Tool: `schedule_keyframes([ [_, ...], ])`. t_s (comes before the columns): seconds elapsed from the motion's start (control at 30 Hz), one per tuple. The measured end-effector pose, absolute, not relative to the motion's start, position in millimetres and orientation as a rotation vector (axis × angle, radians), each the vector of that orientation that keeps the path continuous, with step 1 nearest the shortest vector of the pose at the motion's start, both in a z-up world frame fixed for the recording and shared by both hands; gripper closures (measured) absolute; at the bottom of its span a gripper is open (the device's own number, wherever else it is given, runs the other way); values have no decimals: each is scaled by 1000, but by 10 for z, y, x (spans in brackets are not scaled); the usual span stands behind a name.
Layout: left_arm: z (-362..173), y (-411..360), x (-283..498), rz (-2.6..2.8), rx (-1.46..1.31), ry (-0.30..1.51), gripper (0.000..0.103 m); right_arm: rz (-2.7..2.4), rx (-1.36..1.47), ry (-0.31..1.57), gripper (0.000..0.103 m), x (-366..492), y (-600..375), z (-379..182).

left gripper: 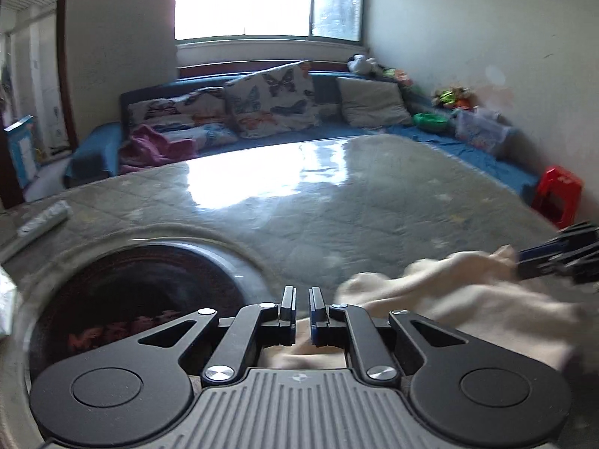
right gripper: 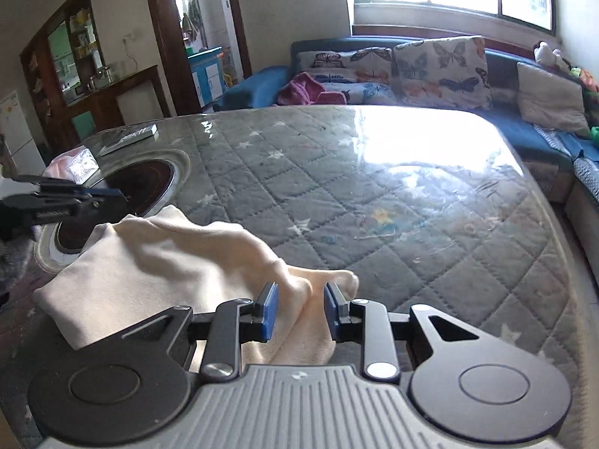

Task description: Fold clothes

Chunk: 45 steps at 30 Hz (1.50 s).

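Left gripper (left gripper: 302, 308) low centre, level over the quilted grey table cover (left gripper: 337, 202), jaws nearly pressed together, apparently empty. Right gripper (right gripper: 300, 308) low centre, jaws spread around a bunched fold of cream soft cloth garment (right gripper: 157, 262) lying lower left.

Cream cloth (right gripper: 157, 262). Bench (right gripper: 374, 194) cover grey, quilted diamonds, white stars. Butterfly-print cushions (right gripper: 441, 67), blue sofa (left gripper: 468, 146). Red stool (left gripper: 558, 194) right edge. Magenta garment (right gripper: 303, 88).
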<state>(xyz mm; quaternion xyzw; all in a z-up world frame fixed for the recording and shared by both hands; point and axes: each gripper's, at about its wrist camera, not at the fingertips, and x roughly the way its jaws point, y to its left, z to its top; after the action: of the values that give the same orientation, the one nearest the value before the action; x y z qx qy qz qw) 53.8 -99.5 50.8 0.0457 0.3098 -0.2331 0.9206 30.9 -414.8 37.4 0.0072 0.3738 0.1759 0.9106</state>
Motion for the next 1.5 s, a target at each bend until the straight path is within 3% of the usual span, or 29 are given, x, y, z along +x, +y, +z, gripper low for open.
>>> schedule_keyframes([
  [0.07,538,-1098,488,-531,73,652,94,360,10,785,77,344,-4111,318],
  [0.13,530,-1194,475,-570,54,672,94,358,20,786,92,365,-4074,265],
  [0.2,476,-1268,493,-581,64,692,94,328,-36,752,98,322,-4022,291],
  [0.43,288,-1328,631,-562,71,749,94,293,-150,745,94,292,-3932,234],
  [0.73,342,-1434,739,-580,28,752,94,396,-110,684,91,359,-3744,555],
  [1.03,298,-1467,824,-563,23,755,94,457,-123,755,91,678,-3390,267],
  [1.5,425,-1279,227,-578,-3,713,94,478,-173,681,89,-99,-3588,629],
])
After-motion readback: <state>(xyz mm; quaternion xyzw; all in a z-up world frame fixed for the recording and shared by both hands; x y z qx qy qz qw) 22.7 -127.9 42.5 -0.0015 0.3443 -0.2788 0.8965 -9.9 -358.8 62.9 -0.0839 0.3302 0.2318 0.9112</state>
